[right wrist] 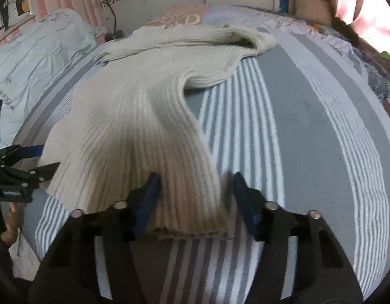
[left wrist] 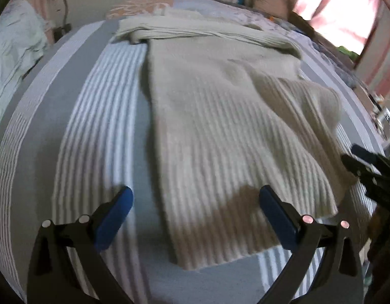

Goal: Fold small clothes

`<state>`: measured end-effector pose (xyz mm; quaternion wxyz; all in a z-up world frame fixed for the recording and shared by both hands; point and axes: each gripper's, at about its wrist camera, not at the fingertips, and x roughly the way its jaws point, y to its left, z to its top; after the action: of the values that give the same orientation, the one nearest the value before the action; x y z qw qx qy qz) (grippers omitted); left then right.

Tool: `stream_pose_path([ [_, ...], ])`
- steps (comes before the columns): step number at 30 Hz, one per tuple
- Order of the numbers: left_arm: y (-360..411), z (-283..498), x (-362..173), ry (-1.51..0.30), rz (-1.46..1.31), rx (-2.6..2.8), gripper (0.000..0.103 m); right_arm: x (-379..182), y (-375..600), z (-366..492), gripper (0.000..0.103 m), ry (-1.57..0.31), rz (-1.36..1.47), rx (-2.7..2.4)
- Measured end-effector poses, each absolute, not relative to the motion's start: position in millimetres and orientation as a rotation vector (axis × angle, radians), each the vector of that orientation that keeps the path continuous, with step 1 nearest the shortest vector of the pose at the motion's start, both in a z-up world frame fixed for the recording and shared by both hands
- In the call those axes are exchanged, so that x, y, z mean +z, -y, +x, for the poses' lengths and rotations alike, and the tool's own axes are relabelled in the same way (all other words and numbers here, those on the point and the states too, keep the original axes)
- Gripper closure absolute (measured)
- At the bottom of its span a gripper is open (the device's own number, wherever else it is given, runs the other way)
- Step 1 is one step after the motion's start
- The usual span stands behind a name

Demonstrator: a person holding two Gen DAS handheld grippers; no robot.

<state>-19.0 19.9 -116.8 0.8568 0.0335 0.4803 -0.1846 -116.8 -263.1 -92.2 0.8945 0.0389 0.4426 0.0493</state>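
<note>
Right wrist view: open right claw (right wrist: pixel 195 197) straddling ribbed sweater (right wrist: pixel 144 116) hem on bed (right wrist: pixel 308 126); left claw (left wrist: pixel 195 215) open; folding barely begun.

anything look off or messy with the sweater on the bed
The cream ribbed sweater is not flat: its far end is bunched in a rumpled roll, and one edge curls in a fold. No damage shows.

Dim, motion-blurred fisheye views with bent edges; a blown-out pink curtain (left wrist: pixel 339 5) glares at upper right.
</note>
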Motion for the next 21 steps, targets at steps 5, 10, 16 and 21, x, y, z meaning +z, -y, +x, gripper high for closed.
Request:
stream_pose_path([
  [5,-8,-25,-116,-1.018,0.126,-0.421,0.021,-91,262,-112,0.055,-0.943,0.089,0.123],
  [10,-9,-23,-112,-1.038,0.115,-0.462,0.053,-89,284,-111,0.053,-0.992,0.161,0.148],
  [16,-18,-19,-109,-1.068,0.120,-0.486,0.069,-90,258,-111,0.056,-1.039,0.046,0.213],
  [21,-6,-22,-109,-1.055,0.216,-0.493,0.071,-88,255,-109,0.080,-1.062,0.046,0.274],
])
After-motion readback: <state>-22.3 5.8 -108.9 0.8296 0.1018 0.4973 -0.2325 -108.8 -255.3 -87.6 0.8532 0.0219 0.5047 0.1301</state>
